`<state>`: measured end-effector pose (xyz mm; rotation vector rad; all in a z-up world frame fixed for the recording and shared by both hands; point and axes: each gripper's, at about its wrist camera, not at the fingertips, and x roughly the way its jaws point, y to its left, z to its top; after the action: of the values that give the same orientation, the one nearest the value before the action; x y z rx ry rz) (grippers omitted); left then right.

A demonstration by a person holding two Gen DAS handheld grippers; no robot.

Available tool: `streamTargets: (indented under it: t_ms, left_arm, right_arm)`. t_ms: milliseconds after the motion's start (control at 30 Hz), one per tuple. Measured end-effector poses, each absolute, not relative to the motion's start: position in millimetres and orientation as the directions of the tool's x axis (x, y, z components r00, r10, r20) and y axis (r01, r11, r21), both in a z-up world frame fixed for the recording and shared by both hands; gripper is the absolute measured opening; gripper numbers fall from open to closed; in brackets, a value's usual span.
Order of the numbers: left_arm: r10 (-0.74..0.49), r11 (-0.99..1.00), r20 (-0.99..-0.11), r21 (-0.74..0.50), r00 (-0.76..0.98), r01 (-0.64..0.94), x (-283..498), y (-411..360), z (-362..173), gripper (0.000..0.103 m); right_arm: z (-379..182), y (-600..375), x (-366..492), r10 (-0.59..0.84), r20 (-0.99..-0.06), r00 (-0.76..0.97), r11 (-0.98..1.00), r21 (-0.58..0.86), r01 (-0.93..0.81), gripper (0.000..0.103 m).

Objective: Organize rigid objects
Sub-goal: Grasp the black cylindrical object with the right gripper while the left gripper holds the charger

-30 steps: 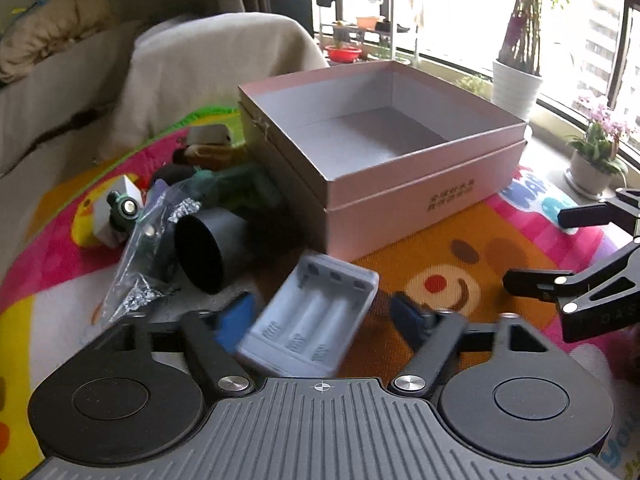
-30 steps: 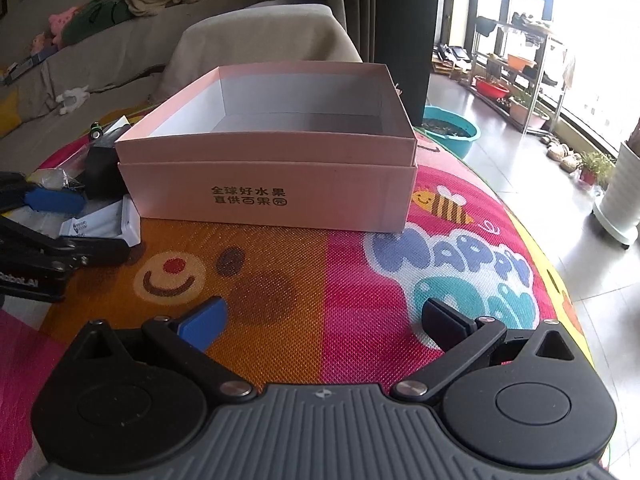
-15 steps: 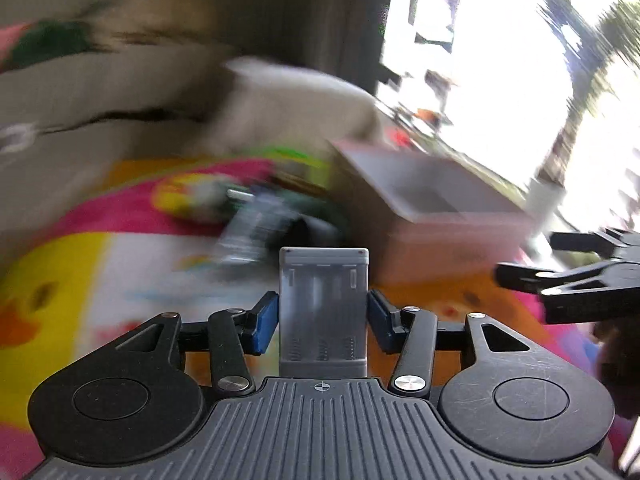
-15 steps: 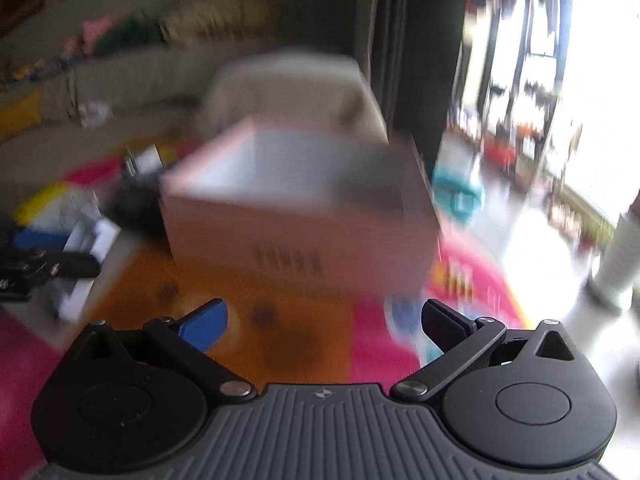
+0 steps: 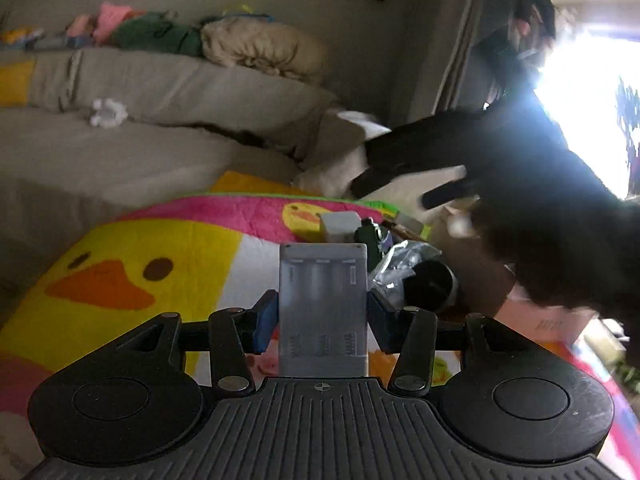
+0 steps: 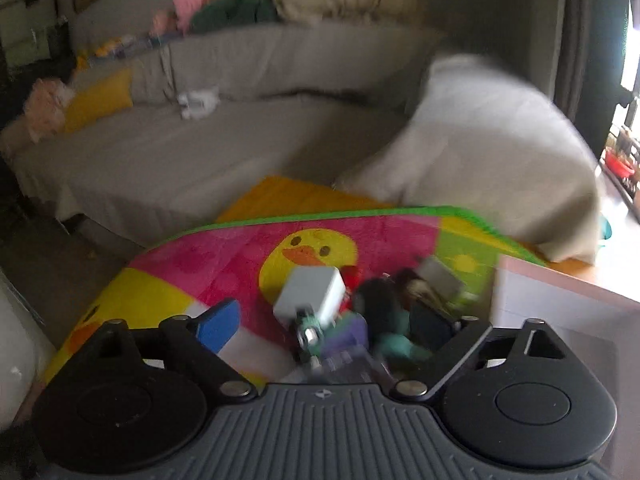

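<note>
Left tongs (image 5: pixel 322 320) clamped on the grey battery charger (image 5: pixel 323 308), lifted off the play mat (image 5: pixel 132 248); right tongs (image 6: pixel 344 320) closing with nothing between them, above the pile.
The white cube (image 6: pixel 310 294), black cylinder (image 5: pixel 430 286) and other clutter lie beside the pink box (image 6: pixel 560 300); sorting looks barely begun.

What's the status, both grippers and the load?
Left gripper shut on battery charger. Right gripper empty, closing, above toy pile. Pink box alongside.
</note>
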<state>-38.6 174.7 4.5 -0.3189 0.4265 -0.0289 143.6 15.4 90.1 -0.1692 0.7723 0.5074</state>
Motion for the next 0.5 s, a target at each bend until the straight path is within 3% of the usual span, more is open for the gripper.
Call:
streamTargets:
  t_ms: [233, 400, 500]
  left_arm:
    - [-0.137, 0.910, -0.379, -0.414, 0.915, -0.035, -44, 190, 0, 0.053]
    - [-0.162, 0.893, -0.365, -0.449, 0.917, -0.020, -44, 197, -2, 0.053]
    - [-0.168, 0.889, -0.360, -0.458, 0.918, -0.017, -45, 198, -2, 0.053]
  right_arm:
    - [39, 67, 184, 0.238, -0.793, 0.561, 0.859, -0.098, -0.503, 0.082]
    - [43, 52, 161, 0.264, -0.795, 0.546, 0.824, -0.108, -0.556, 0.055]
    - [45, 30, 143, 0.271, -0.816, 0.511, 0.820, -0.082, -0.566, 0.054]
